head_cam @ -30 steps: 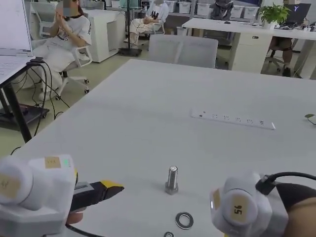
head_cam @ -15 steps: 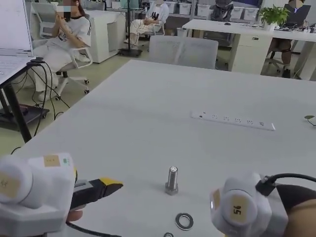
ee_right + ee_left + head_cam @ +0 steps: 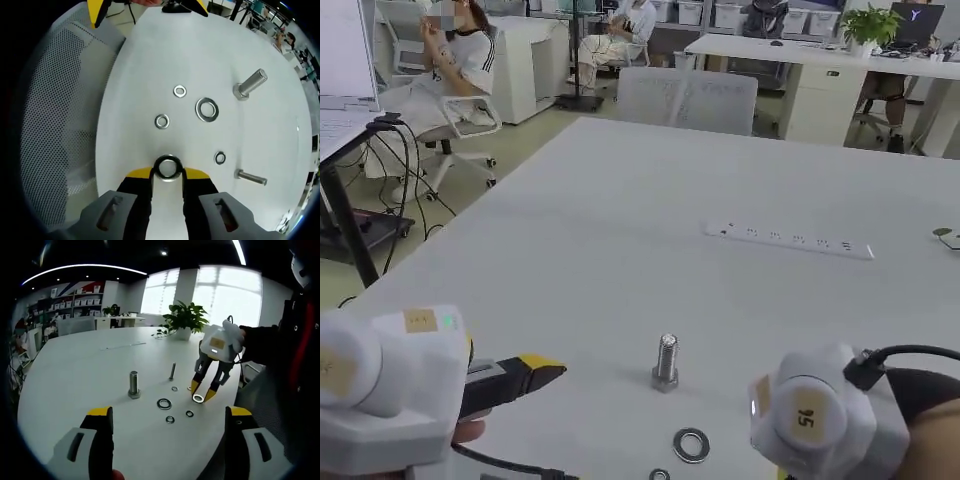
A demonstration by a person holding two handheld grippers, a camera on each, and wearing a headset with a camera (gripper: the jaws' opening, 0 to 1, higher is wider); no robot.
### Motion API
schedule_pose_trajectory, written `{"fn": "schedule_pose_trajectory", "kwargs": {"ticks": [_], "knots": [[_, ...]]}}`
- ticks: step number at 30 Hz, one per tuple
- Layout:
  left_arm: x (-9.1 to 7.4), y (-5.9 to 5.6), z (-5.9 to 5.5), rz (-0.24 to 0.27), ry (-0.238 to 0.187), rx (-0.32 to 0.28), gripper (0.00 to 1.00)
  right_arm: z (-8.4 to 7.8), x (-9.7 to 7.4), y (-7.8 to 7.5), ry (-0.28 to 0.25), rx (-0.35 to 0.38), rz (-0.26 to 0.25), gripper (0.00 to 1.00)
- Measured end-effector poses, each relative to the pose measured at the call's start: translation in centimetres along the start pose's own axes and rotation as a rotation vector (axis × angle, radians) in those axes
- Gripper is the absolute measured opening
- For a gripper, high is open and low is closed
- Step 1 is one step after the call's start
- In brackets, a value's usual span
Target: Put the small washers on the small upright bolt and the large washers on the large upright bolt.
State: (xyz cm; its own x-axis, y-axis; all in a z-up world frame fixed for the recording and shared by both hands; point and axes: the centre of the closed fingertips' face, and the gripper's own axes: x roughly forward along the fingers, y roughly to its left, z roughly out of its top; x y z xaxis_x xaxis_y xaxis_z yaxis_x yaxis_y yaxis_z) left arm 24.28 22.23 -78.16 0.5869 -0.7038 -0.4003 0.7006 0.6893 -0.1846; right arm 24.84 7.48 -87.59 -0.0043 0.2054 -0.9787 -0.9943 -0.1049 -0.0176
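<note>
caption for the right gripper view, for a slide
Right gripper closed on a washer, with four loose washers, the large bolt and the small bolt on the table ahead.

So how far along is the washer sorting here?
Nothing done: both the large bolt and small bolt stand bare. In hand: the right gripper is shut on one washer. Left: that one, plus a large washer and three small washers loose on the table.

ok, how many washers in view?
5. Four lie loose on the white table: one large silver metal washer, three small silver washers. A fifth washer sits between the right gripper's fingers. More may be hidden under the grippers.
</note>
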Motion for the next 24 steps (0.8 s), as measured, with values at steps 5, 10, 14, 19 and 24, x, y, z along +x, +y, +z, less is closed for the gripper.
{"fn": "schedule_pose_trajectory", "kwargs": {"ticks": [5,10,14,19,24], "knots": [[0.1,0.1,0.2,0.0,-0.002,0.004,0.93,0.8,-0.9,0.0,-0.037,0.011,0.008,0.23],[0.2,0.3,0.4,-0.001,-0.005,0.008,0.93,1.3,-2.1,-0.3,-0.065,0.017,0.0,0.23],[0.3,0.5,0.6,-0.004,-0.008,0.011,0.93,1.6,-3.1,-0.4,-0.081,0.02,-0.007,0.23],[0.4,0.6,0.6,-0.007,-0.007,0.011,0.93,2.2,-4.7,-0.6,-0.105,0.014,-0.022,0.23],[0.4,0.7,0.6,-0.01,-0.008,0.011,0.93,2.8,-6.1,-1.2,-0.122,0.008,-0.043,0.23]]}}
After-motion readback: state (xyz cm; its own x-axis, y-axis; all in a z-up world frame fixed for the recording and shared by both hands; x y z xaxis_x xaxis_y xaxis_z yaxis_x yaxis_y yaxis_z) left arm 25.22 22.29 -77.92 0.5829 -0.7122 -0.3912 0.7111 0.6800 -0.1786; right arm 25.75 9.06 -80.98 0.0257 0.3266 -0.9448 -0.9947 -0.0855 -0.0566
